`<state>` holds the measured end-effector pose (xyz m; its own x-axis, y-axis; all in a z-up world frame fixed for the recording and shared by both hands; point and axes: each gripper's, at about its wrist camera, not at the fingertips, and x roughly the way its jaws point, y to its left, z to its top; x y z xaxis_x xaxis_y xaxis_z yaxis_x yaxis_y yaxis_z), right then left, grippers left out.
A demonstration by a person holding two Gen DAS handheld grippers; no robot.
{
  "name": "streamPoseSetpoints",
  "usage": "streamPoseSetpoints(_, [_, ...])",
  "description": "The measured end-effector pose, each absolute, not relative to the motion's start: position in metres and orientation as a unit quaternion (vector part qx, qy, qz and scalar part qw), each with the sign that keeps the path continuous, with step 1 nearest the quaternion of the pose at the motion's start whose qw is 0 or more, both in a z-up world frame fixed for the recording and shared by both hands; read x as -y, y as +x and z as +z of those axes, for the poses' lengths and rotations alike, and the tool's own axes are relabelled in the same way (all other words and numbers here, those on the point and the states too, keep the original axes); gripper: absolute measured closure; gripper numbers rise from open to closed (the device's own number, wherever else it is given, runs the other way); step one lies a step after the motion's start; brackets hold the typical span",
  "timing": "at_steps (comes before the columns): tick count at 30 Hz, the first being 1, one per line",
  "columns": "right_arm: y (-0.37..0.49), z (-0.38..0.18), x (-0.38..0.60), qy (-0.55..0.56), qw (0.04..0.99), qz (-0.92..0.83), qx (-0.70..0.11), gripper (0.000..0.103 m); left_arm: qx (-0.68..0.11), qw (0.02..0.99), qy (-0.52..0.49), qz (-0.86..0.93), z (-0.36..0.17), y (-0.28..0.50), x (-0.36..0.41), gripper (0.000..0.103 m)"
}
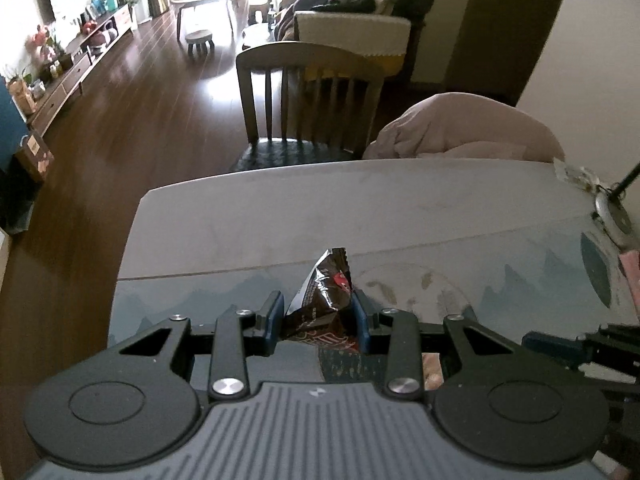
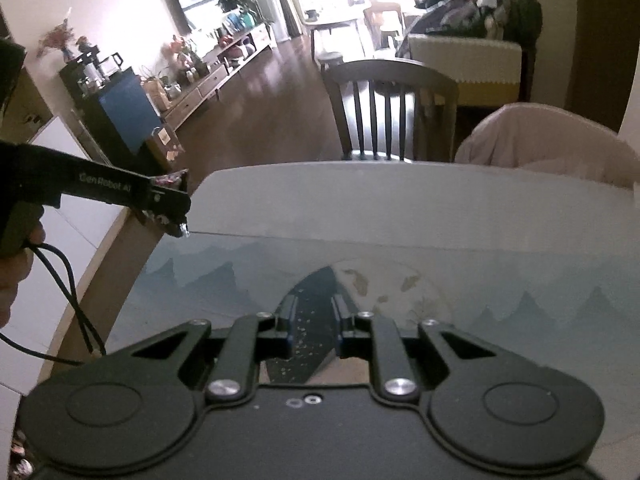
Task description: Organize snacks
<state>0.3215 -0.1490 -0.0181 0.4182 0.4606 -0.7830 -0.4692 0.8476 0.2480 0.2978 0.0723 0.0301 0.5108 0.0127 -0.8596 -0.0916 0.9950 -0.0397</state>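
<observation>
A: The jaws of the left gripper (image 1: 318,312) stand partly closed, and the blue pads press on both sides of a dark brown snack packet (image 1: 324,300), which is lifted above the table (image 1: 280,216). The jaws of the right gripper (image 2: 314,320) are closed as far as they go, and I see nothing between them.

B: Where is the packet, as the right wrist view shows it?

A: At about nine o'clock, in the left gripper, over the left edge of the table; only a crinkled corner shows there.

B: How should the carrying be done well?

A: I think the grip must stay firm but gentle, because the foil is thin and may slip or crush. The packet should travel high enough to clear the table edge.

B: And the count?

A: One snack packet, two grippers, one table with a painted mat (image 2: 224,280), one wooden chair (image 1: 308,92) at twelve o'clock. I cannot see where the snacks should go.
</observation>
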Motion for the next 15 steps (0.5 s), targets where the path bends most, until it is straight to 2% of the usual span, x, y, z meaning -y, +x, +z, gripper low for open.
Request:
streamPoseSetpoints(6, [0.317,-0.028,0.156,0.001,0.839,0.268,-0.473,0.085,-0.497,0.867,-0.031,0.008,0.027,0.263,-0.068,0.068])
streamPoseSetpoints(15, [0.345,-0.089,0.168,0.008,0.808,0.253,-0.532,0.082,-0.517,0.855,-0.031,-0.014,0.001,0.244,-0.059,0.068])
